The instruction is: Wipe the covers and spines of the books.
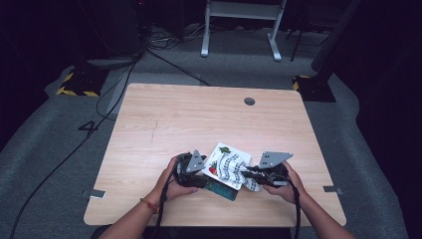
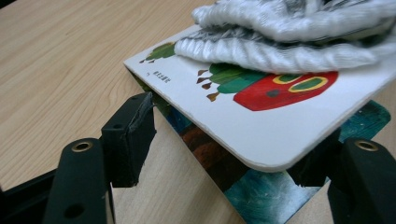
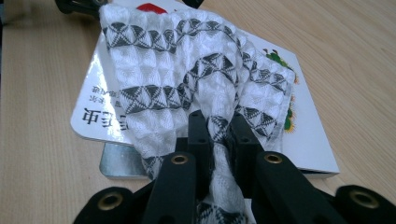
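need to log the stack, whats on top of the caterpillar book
A white cloth with grey patterned bands lies over the book, pinched by the right gripper. It hides much of the cover; the caterpillar's red head still shows.

1. The wooden table [image 1: 164, 119] is bare across its far half and left side, so a gripper could pass freely there.
2. Near the front edge, a picture book [image 1: 226, 152] with a patterned cloth [image 1: 234, 167] draped over it blocks the middle.
3. The left gripper [image 1: 199, 174] and right gripper [image 1: 251, 174] crowd both sides of the book.
4. A small round hole [image 1: 249, 101], probably a cable port, sits near the far edge.
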Action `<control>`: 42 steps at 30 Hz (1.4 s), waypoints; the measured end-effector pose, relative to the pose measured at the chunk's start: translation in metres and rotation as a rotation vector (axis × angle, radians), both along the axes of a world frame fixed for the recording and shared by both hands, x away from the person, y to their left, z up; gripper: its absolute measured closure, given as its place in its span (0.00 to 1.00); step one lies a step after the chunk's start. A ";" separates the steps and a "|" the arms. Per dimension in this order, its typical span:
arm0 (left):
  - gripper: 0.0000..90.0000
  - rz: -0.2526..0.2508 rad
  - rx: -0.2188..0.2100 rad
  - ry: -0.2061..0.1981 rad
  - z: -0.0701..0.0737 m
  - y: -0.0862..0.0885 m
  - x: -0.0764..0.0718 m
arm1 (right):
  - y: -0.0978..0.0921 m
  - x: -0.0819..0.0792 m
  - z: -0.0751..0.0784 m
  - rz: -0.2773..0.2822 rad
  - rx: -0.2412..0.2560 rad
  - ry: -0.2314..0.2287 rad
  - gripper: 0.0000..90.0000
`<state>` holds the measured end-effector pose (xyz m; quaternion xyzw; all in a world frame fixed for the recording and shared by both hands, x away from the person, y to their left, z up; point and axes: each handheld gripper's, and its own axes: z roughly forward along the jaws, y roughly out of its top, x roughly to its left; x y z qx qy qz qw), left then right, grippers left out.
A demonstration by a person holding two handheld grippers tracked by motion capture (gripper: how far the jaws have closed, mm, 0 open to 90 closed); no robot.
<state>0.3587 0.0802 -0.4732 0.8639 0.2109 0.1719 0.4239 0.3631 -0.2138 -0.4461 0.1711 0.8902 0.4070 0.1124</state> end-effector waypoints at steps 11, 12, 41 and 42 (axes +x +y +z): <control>0.45 -0.072 0.108 -0.178 0.006 -0.015 -0.013 | -0.003 0.010 -0.005 -0.023 0.026 0.056 0.91; 0.47 -0.076 0.107 -0.189 0.006 -0.015 -0.015 | -0.004 0.011 -0.005 -0.025 0.030 0.059 0.91; 0.73 -0.119 0.131 -0.267 0.014 -0.014 -0.022 | -0.016 0.033 -0.008 -0.159 -0.002 0.077 0.91; 0.72 -0.117 0.133 -0.267 0.014 -0.014 -0.022 | -0.014 0.033 -0.007 -0.145 0.001 0.080 0.91</control>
